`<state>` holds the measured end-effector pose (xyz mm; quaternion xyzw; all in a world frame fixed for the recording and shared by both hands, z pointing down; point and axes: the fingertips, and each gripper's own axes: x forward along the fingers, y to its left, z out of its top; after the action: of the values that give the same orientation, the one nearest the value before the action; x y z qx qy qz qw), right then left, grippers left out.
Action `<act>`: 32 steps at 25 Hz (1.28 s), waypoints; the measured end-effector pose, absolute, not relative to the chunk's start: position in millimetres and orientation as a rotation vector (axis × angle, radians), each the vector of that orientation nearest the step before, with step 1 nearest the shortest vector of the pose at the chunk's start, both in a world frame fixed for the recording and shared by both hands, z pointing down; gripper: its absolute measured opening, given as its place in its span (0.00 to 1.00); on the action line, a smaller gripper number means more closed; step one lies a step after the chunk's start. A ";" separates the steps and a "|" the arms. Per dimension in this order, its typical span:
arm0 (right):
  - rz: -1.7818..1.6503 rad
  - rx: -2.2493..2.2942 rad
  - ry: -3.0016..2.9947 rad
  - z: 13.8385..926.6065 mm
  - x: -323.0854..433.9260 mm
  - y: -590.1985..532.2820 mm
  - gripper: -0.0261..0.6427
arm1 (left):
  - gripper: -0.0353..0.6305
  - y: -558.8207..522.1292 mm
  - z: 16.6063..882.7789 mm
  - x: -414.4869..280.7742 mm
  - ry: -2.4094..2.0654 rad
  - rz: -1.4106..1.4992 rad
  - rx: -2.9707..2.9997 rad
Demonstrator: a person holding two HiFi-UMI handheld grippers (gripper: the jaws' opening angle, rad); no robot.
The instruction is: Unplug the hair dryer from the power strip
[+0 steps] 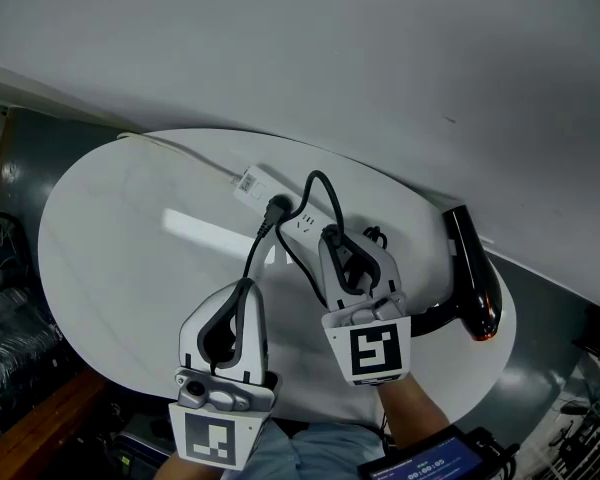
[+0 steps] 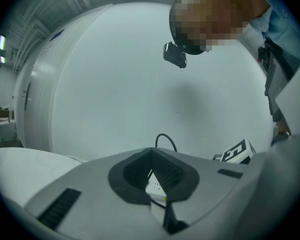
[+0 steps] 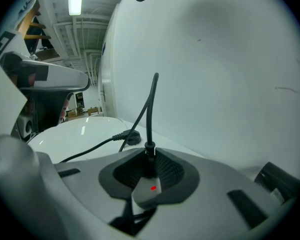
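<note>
A white power strip [image 1: 265,190] lies on the round white table [image 1: 110,258]. The black hair dryer [image 1: 472,273] rests at the table's right edge. Its cord loops up from a black plug [image 3: 149,151] that stands on the strip's near end, beside a small red light [image 3: 152,188]. My right gripper [image 1: 332,238] [image 3: 149,156] is shut on that plug. A second black plug [image 1: 278,206] [image 3: 132,138] sits further along the strip. Its cable runs under my left gripper [image 1: 245,286] [image 2: 152,153], whose tips meet; the strip [image 2: 155,186] shows through the gap behind the tips.
A white wall curves close behind the table. The strip's own white lead [image 1: 180,153] trails off to the back left. Dark clutter and cables [image 1: 0,258] lie on the floor at left, and a screen device [image 1: 430,463] sits by the person's right arm.
</note>
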<state>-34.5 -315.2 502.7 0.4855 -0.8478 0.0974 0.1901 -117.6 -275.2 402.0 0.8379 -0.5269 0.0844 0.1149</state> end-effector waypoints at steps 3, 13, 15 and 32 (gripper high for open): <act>0.252 1.357 -2.393 498.4 -34.7 -314.6 0.12 | 0.05 -276.2 401.3 -116.2 -1.541 0.247 2.460; 0.418 1.621 -2.559 445.0 -26.0 -327.2 0.11 | 0.05 -275.8 392.6 -112.3 -1.542 0.221 2.478; 0.386 1.632 -2.570 429.8 -23.5 -329.5 0.11 | 0.05 -274.7 387.1 -110.5 -1.543 0.207 2.489; 0.381 1.654 -2.381 420.3 29.8 -229.0 0.11 | 0.05 -203.8 332.2 -84.5 -1.500 0.075 2.619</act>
<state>29.8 -229.0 420.3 0.5623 -0.8094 0.1295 0.1088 -84.5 -203.8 332.2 0.8660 -0.4957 0.0246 0.0612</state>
